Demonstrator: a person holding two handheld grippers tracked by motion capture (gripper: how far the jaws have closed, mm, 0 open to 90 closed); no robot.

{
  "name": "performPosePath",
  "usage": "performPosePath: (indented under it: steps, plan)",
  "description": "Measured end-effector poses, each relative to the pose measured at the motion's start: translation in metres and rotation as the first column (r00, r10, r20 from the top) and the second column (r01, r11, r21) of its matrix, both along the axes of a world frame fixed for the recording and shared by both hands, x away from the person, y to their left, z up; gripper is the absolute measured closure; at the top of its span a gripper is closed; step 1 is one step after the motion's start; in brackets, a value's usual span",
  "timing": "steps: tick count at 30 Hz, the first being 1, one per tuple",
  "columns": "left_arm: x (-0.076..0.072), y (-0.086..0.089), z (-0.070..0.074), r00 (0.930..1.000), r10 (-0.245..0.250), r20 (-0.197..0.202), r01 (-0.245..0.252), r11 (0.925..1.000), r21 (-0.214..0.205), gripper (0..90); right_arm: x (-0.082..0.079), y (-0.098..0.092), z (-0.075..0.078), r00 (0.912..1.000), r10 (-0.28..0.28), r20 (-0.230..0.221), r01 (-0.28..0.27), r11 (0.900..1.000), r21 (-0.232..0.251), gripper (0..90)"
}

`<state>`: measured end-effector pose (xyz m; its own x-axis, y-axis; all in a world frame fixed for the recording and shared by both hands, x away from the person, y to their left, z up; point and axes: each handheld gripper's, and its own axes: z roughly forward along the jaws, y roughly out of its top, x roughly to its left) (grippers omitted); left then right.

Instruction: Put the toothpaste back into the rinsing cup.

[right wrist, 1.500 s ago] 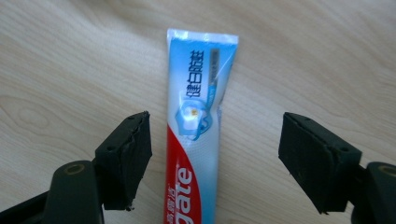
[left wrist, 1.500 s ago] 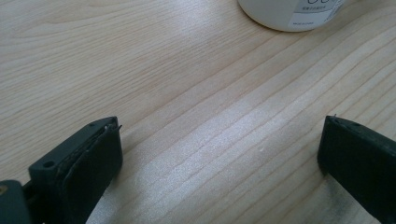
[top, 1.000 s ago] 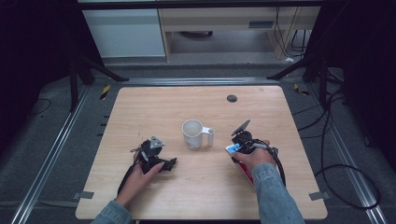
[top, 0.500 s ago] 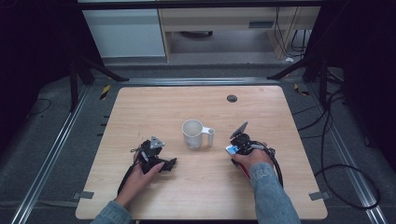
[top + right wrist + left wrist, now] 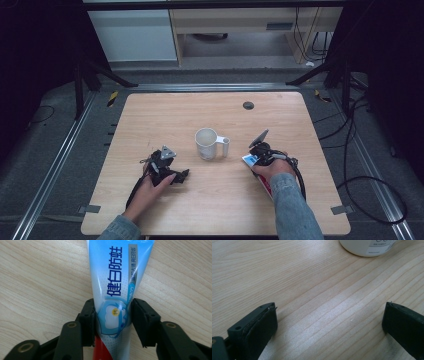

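A toothpaste tube point(image 5: 117, 290) is held between the jaws of the right gripper point(image 5: 113, 315), which are closed in on its two sides near the printed tooth emblem; the tube lies flat on the wooden table point(image 5: 165, 115), at the near right of the scene, just right of a white mug point(image 5: 206, 144); in the right gripper view its long axis is seen to run straight away from the jaws, in line with them, the blue printed body stretching far and a red part passing back under the gripper; which end carries the cap cannot be told from these pictures; in the high view the tube's blue end point(image 5: 248, 159) is seen just left of the right hand point(image 5: 272, 167), so that the tube is judged to point roughly toward the mug and the far left; the mug stands upright at the middle of the table, its handle turned to the right, toward the tube; the left gripper point(image 5: 329, 320) is held low over bare wood at the near left, its jaws spread wide with nothing between them; the mug's base point(image 5: 368, 247) is seen ahead of those jaws and a little to their right, well apart from them; the right hand is plainly the nearer to the tube, and any lift or swing toward the mug is judged to turn on that in-line grip.
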<state>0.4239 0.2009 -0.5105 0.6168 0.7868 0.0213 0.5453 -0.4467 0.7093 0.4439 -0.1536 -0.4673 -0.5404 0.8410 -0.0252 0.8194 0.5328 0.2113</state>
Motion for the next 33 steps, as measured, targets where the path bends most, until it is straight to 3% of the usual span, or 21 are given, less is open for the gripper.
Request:
performPosePath:
  steps: [10, 23, 33]
  plan:
    - [0.000, 0.000, 0.000, 1.0000, 0.001, 0.001, -0.001, 1.0000, 0.001, 0.0, 0.000, -0.003, 0.004, 0.9999, -0.007, -0.011, 0.007, 0.9999, 0.007, 68.8]
    - [0.000, -0.001, 0.000, 1.0000, 0.001, 0.001, -0.001, 1.0000, -0.003, 0.0, -0.001, -0.004, 0.009, 0.9996, -0.026, -0.005, 0.026, 0.9995, 0.017, 72.3]
    - [0.000, -0.001, 0.000, 1.0000, 0.001, 0.002, -0.001, 1.0000, -0.003, 0.0, -0.001, -0.004, 0.022, 0.9995, 0.030, 0.008, -0.030, 0.9995, -0.013, 72.7]
